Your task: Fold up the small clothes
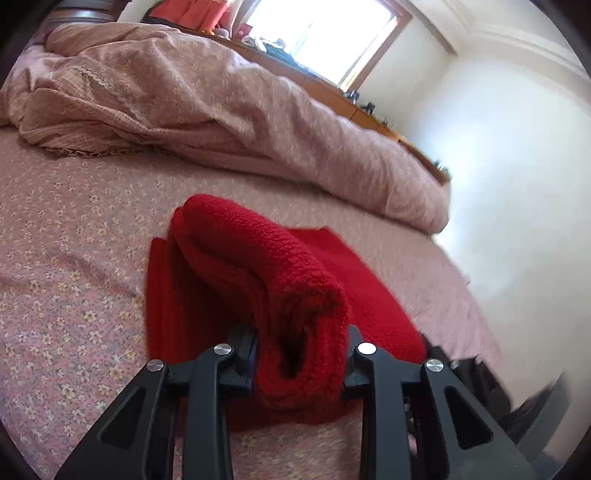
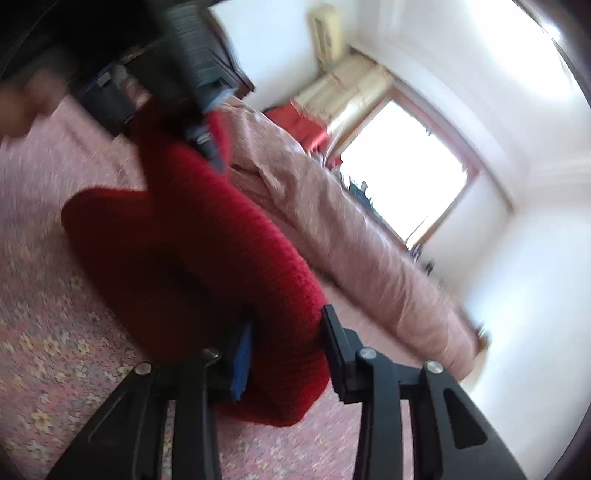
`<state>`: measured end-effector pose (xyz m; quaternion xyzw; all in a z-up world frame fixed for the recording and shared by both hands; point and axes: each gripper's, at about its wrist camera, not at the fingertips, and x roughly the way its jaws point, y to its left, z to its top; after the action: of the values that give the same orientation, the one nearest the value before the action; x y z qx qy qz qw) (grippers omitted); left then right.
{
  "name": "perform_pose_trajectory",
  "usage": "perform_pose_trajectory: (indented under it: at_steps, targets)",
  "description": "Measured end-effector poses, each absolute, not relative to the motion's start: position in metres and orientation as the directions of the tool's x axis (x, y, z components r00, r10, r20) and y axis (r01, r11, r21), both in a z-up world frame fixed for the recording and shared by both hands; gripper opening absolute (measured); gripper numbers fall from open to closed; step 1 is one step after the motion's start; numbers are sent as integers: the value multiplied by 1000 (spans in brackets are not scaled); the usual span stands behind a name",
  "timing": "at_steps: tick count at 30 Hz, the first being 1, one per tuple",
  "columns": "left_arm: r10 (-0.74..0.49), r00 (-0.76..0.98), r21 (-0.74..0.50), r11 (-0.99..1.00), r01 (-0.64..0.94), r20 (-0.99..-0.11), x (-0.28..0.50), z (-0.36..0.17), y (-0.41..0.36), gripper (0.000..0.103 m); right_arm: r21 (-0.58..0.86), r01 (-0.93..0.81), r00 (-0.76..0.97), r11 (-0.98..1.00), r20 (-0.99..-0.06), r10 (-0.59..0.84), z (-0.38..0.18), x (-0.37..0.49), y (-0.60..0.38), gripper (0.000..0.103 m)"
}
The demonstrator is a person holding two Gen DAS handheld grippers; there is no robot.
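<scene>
A red knitted garment [image 1: 258, 266] lies on the flowered pink bedsheet [image 1: 74, 258], one thick folded edge lifted off the flat part. My left gripper [image 1: 301, 354] is shut on that bunched edge, with knit filling the gap between its pads. In the right wrist view the same red garment [image 2: 184, 229] arches up from the sheet. My right gripper [image 2: 286, 354] is shut on another fold of it, beside a blue pad. The left gripper [image 2: 207, 144] shows blurred at the garment's far end, with a person's hand [image 2: 22, 107] at the left edge.
A rumpled pink duvet [image 1: 258, 110] is heaped along the far side of the bed. Behind it run a wooden ledge [image 1: 369, 114] with small items and a bright window [image 1: 325, 33]. The white wall [image 1: 498, 166] stands right of the bed's edge.
</scene>
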<state>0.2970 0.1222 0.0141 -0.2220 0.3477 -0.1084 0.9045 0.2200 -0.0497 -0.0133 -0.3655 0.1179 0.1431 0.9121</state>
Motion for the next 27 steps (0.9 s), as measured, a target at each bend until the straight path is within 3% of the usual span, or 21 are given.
perform_pose_trajectory:
  at_steps: [2,5,13,17,27]
  targets:
    - [-318,719,-449,893,9,-618,299,7,123,22,-564,-399,905,723,-370,210,-7,224,-57,35]
    - [-340,703,-505,863,-31,-625,296,-4,135,23,-515,-431,885,741,-401,237,-3,224,-55,35]
    - [-308,711,-493,868,-63,-633,287,-6,142,23,-370,-524,823,767,-451,344,4,222,-61,46]
    - [-280,735,-492,867,-83,-617,289,-5,148,23,-115,-613,717,781,-496,490,15,233,-84,59]
    - [-262,743,-498,860,-110,-616,281,-2,155,25,398,-533,594,747,-452,665,18,281,-145,59]
